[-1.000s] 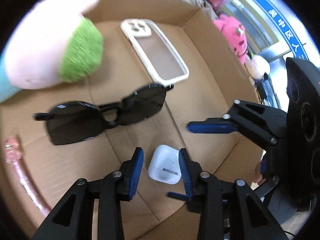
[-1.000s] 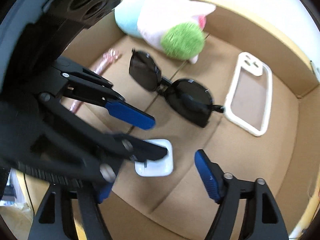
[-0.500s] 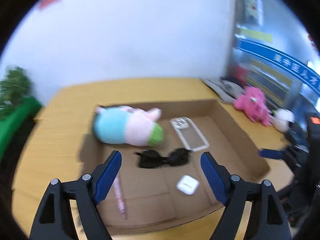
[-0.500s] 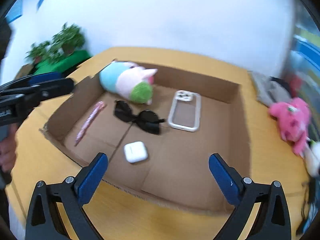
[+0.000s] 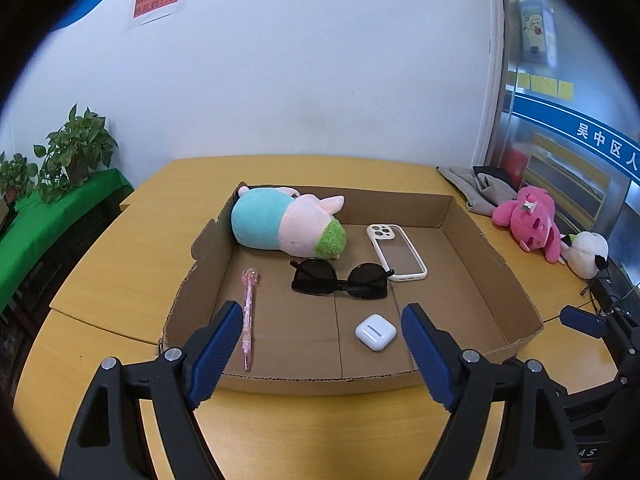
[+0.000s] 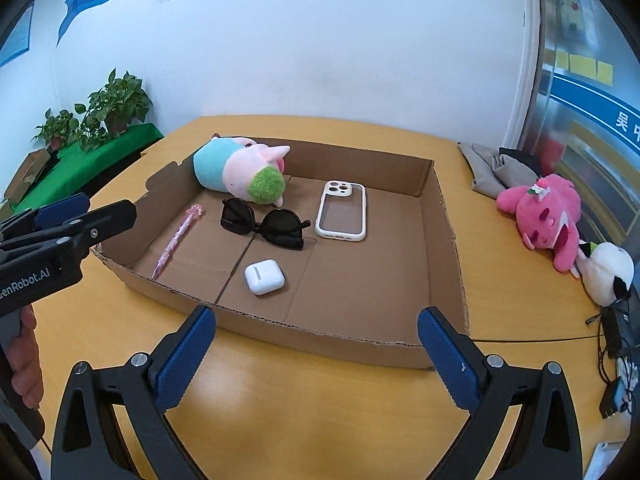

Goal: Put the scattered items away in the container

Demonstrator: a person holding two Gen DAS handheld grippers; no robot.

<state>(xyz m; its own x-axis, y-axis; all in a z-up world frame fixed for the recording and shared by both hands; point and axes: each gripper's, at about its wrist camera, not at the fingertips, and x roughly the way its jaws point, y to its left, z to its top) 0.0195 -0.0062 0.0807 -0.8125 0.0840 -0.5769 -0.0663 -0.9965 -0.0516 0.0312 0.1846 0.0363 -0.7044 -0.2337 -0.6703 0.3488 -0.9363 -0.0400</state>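
Observation:
A shallow cardboard box (image 5: 516, 280) (image 6: 448, 240) lies on the yellow table. In it lie a blue-pink-green plush (image 5: 280, 224) (image 6: 236, 172), black sunglasses (image 5: 340, 280) (image 6: 264, 224), a white phone case (image 5: 396, 252) (image 6: 342, 210), a pink pen (image 5: 249, 312) (image 6: 176, 240) and a white earbud case (image 5: 375, 332) (image 6: 264, 276). My left gripper (image 5: 324, 352) is open and empty, above the box's near edge. My right gripper (image 6: 316, 356) is open and empty, in front of the box.
A pink plush (image 5: 528, 216) (image 6: 548, 212), a white plush (image 5: 588, 252) (image 6: 608, 272) and grey cloth (image 5: 476, 192) (image 6: 496, 168) lie on the table right of the box. Potted plants (image 5: 76, 152) (image 6: 112, 104) stand at the far left. Cables (image 6: 616, 360) lie at the right.
Both grippers pulled back and up out of the box and opened wide. The earbud case stays on the box floor, left behind by the left gripper.

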